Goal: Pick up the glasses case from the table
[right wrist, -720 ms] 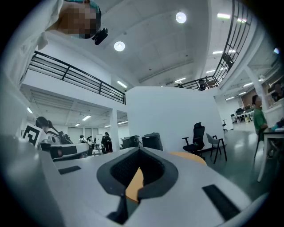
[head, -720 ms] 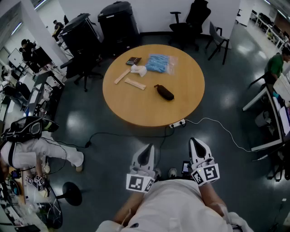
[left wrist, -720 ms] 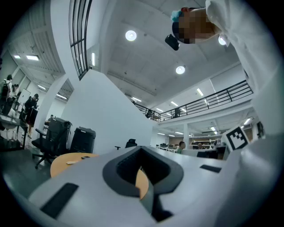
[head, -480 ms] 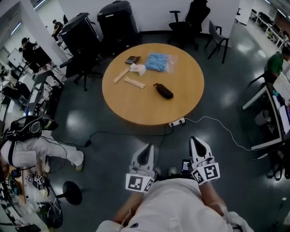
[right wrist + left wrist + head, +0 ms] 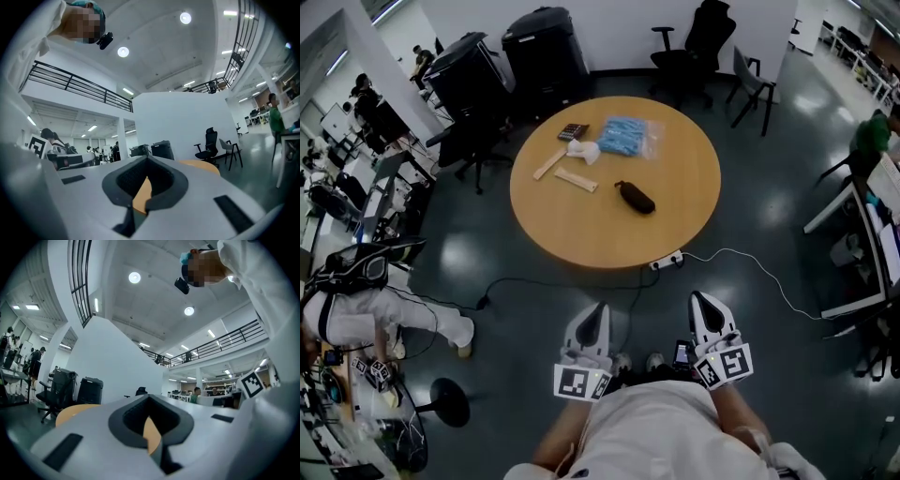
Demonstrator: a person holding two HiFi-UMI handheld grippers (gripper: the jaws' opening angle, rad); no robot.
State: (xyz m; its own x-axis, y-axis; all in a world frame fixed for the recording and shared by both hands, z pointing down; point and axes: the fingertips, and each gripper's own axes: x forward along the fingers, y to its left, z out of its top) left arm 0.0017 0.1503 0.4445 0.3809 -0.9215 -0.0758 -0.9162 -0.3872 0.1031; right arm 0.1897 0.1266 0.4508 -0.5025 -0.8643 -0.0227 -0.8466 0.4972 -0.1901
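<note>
Glasses case (image 5: 635,197): dark, oblong, aslant on round wooden tabletop (image 5: 581,230); we hold left tongs (image 5: 597,309), right tongs (image 5: 702,298) clenched, empty.

The head view looks steeply down on the distant round counter (image 5: 581,225), which both level gripper views share ahead.

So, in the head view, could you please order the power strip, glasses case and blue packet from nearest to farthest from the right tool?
1. Power strip, by the near edge.
2. Glasses case, centre.
3. Blue packet, far side.
</note>
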